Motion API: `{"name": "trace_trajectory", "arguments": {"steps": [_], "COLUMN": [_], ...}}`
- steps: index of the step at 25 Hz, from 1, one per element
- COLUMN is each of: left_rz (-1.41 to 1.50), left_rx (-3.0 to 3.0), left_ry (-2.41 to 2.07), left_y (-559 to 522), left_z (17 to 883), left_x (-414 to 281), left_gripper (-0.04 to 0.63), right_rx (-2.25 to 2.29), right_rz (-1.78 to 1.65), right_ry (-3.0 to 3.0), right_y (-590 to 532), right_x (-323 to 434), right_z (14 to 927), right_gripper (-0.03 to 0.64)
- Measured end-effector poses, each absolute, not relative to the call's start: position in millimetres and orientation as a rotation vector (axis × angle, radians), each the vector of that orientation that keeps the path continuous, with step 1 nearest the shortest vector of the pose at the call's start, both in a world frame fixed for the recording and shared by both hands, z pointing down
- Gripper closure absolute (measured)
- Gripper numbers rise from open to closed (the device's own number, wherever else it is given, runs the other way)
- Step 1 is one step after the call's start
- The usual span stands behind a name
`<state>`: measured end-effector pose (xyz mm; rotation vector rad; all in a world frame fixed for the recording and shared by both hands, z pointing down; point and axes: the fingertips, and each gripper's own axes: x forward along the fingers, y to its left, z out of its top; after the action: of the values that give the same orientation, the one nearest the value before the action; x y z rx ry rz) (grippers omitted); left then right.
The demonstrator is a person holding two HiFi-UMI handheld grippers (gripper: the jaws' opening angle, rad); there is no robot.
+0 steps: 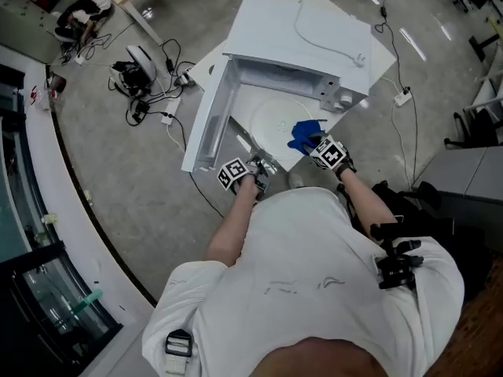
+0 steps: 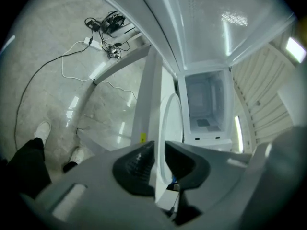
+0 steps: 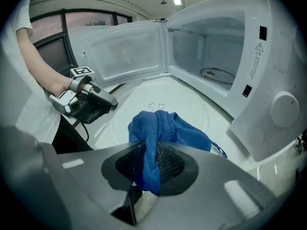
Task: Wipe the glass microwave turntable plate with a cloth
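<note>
A white microwave [image 1: 306, 30] is standing on a white surface [image 1: 206, 67] with its door [image 3: 124, 51] swung wide open. The round clear glass turntable plate [image 3: 144, 97] is lying flat on the surface just in front of the microwave's open cavity. The right tongs [image 3: 151, 162] are clamping a bunched blue terry cloth [image 3: 168, 128], which is resting on the side of the plate furthest from the microwave's door. The left tongs [image 2: 159, 162] are sitting at the plate's rim on the side nearest the microwave's door, their jaws standing a narrow gap apart with the thin rim between them rather than squeezing it.
</note>
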<state>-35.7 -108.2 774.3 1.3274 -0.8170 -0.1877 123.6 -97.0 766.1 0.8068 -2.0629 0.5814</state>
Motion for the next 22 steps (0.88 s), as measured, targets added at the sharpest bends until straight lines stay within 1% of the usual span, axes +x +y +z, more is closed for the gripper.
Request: {"name": "trace_trajectory", "arguments": {"steps": [2, 5, 6, 8, 10, 11, 13, 14, 16, 18, 20, 22], "left_rz": [-0.177, -0.151, -0.130, -0.074, -0.032, -0.019, 0.003, 0.012, 0.011, 0.007, -0.010, -0.062], "left_rx": [1.339, 1.377, 1.386, 1.385, 1.374, 1.370, 1.365, 1.360, 1.348, 1.356, 1.369, 1.367], "left_ry": [-0.846, -0.861, -0.859, -0.849, -0.837, -0.832, -0.836, -0.839, -0.828, -0.814, -0.803, -0.774], "left_y": [-120, -125, -125, -124, -124, -124, -125, -125, -124, -122, -119, -115], "left_z": [773, 768, 768, 774, 781, 783, 785, 786, 787, 786, 781, 772], "left_x": [-35, -30, -29, -23, -15, -12, -11, -11, -12, -13, -16, -19], "left_gripper": [0.516, 0.392, 0.369, 0.348, 0.348, 0.350, 0.386, 0.421, 0.430, 0.452, 0.503, 0.530], "right_rx": [0.808, 0.790, 0.783, 0.782, 0.790, 0.793, 0.799, 0.804, 0.815, 0.822, 0.827, 0.847], "right_rz": [0.597, 0.608, 0.609, 0.616, 0.623, 0.625, 0.632, 0.640, 0.665, 0.703, 0.744, 0.767], "right_ry": [-2.073, -2.078, -2.078, -2.070, -2.053, -2.044, -2.039, -2.043, -2.055, -2.078, -2.121, -2.145], "right_y": [-99, -97, -96, -95, -95, -95, -95, -94, -90, -85, -82, -79], "right_x": [125, 125, 123, 122, 123, 123, 121, 119, 118, 116, 111, 111], "right_z": [767, 768, 768, 769, 768, 768, 767, 767, 767, 767, 759, 753], "right_gripper": [0.549, 0.549, 0.549, 0.549, 0.549, 0.549, 0.549, 0.549, 0.549, 0.549, 0.549, 0.549]}}
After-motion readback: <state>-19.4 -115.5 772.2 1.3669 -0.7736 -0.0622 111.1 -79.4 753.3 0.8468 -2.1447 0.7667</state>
